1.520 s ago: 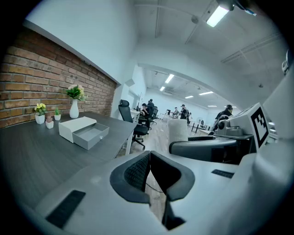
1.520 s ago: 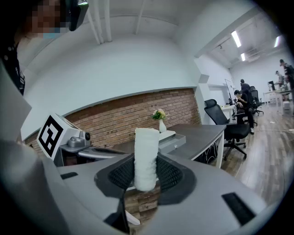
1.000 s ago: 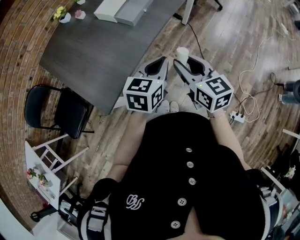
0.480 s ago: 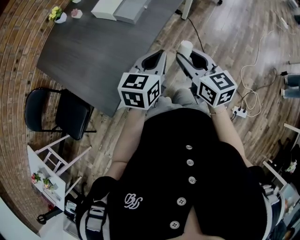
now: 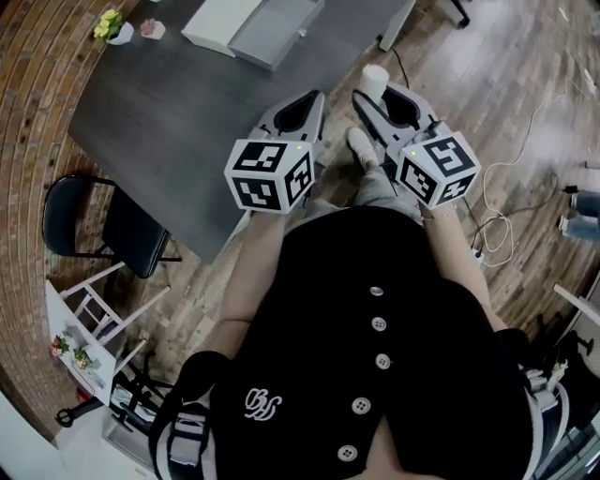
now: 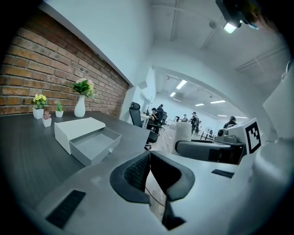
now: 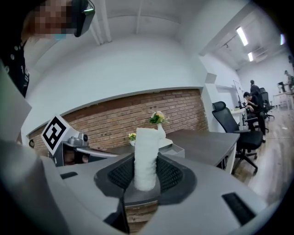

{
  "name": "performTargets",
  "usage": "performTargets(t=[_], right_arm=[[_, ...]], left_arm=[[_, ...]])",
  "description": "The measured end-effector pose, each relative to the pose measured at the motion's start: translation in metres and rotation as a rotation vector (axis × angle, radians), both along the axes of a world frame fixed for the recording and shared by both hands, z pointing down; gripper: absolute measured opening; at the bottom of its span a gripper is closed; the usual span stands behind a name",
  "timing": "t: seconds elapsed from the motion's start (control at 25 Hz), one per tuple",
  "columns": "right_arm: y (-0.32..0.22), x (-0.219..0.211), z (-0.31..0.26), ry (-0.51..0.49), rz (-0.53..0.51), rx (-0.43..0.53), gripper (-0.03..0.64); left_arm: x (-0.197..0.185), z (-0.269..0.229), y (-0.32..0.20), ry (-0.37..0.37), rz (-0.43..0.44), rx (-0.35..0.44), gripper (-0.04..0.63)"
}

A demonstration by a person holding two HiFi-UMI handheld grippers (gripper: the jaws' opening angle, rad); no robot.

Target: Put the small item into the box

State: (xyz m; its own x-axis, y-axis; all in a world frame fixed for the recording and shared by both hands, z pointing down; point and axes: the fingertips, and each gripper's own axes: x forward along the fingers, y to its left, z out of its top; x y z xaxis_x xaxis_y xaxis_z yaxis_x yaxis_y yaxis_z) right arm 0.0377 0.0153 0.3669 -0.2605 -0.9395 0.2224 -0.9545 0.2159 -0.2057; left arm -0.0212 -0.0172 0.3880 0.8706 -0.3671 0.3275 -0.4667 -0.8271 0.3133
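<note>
A small white cylindrical roll [image 7: 147, 158] stands upright between the jaws of my right gripper [image 7: 146, 170], which is shut on it. From the head view, the roll [image 5: 375, 81] sticks out past the right gripper [image 5: 368, 96] over the floor, just off the table's corner. The left gripper [image 5: 316, 97] is beside it, shut and empty, its pads [image 6: 138, 170] meeting at the tip. The white box [image 5: 253, 22] with its grey drawer [image 6: 94, 144] pulled open sits on the dark table [image 5: 178, 122], beyond both grippers.
A black chair [image 5: 117, 225] and a white stand [image 5: 89, 314] are on the floor at left. Small flower pots [image 5: 114, 26] and a vase [image 6: 80, 105] stand near the brick wall. Cables [image 5: 497, 234] lie on the floor at right. Office chairs [image 7: 239, 128] and people are farther back.
The table and box have come closer and lower in the head view as the person steps forward. Both grippers have moved up toward the table's corner, the roll still held.
</note>
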Motion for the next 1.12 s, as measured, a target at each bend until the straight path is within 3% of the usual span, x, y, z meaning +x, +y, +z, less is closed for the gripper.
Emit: performTargets(t=[0.28, 0.52, 0.8, 1.12], right_arm=[[-0.096, 0.061, -0.022, 0.002, -0.225, 0.016, 0.136], [-0.163, 0.09, -0.034, 0.025, -0.406, 0.035, 0.136], [-0.2, 0.081, -0.018, -0.007, -0.573, -0.006, 0.136], [-0.205, 0.041, 0.002, -0.004, -0.676, -0.043, 0.136]], left_arm=[[0.065, -0.015, -0.088, 0.011, -0.185, 0.004, 0.014], [0.092, -0.029, -0.147, 0.032, -0.363, 0.017, 0.014], [0.07, -0.024, -0.17, 0.012, -0.566, 0.002, 0.014], [0.021, -0.005, -0.156, 0.011, -0.692, -0.041, 0.014]])
